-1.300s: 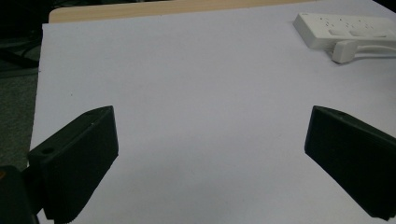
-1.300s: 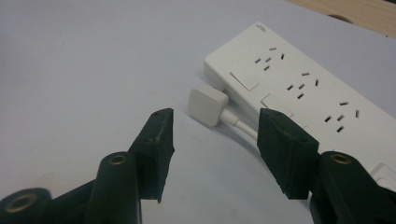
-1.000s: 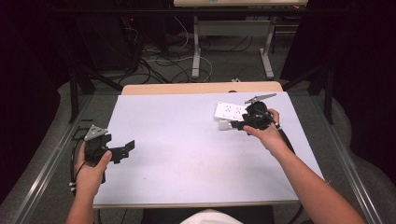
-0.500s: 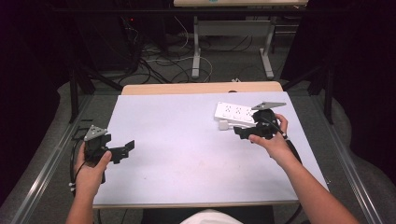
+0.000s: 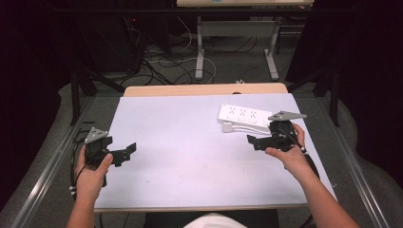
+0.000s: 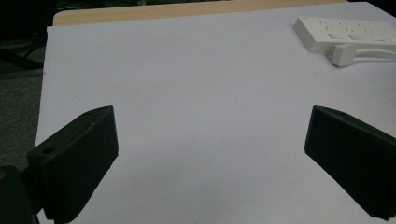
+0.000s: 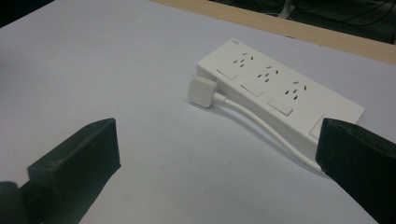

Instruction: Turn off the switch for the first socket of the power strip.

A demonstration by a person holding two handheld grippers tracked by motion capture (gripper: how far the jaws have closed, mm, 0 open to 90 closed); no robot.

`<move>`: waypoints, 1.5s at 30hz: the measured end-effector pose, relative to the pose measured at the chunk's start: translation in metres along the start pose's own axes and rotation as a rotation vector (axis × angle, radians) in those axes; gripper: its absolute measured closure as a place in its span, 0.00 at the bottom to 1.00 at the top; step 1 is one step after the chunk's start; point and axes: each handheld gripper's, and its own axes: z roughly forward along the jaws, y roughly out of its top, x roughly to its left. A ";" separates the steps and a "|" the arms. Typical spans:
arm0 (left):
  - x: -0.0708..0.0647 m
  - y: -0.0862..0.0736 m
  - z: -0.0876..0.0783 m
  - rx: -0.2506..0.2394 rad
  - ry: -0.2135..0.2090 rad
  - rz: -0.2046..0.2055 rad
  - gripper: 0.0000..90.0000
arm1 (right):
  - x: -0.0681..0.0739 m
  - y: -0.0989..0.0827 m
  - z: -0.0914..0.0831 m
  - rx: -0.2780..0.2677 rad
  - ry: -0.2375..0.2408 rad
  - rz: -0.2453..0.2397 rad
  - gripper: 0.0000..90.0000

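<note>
Pale tabletop [image 5: 190,156] before a dark, cable-strewn floor. White power strip [image 5: 244,115] at far right, plug [image 7: 201,92] lying alongside. Right gripper [image 5: 259,140] near it, left gripper [image 5: 124,153] well apart; jaws spread, empty. Best approach, arguably: square to the plug, low and slow.

Power strip [image 5: 244,116] on table's [image 5: 190,161] far right; plug [image 5: 227,127] before it.

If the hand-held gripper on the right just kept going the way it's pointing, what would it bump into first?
Probably the small white plug lying beside the power strip. It sits ahead between the open jaws of the right hand-held gripper, slightly left of centre, though depth is hard to judge.
</note>
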 end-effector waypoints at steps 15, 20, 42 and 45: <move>0.000 0.000 -0.001 0.004 0.000 0.004 0.03 | -0.028 -0.033 -0.020 -0.044 -0.029 0.089 0.02; 0.000 0.000 -0.001 0.000 0.000 0.000 0.03 | -0.039 -0.045 -0.023 -0.062 -0.068 0.118 0.03; 0.002 -0.001 0.001 0.009 0.000 -0.002 0.03 | -0.072 -0.086 -0.009 -0.065 -0.194 0.232 0.07; 0.002 -0.001 0.001 0.009 0.000 -0.001 0.03 | -0.076 -0.090 -0.007 -0.061 -0.206 0.240 0.08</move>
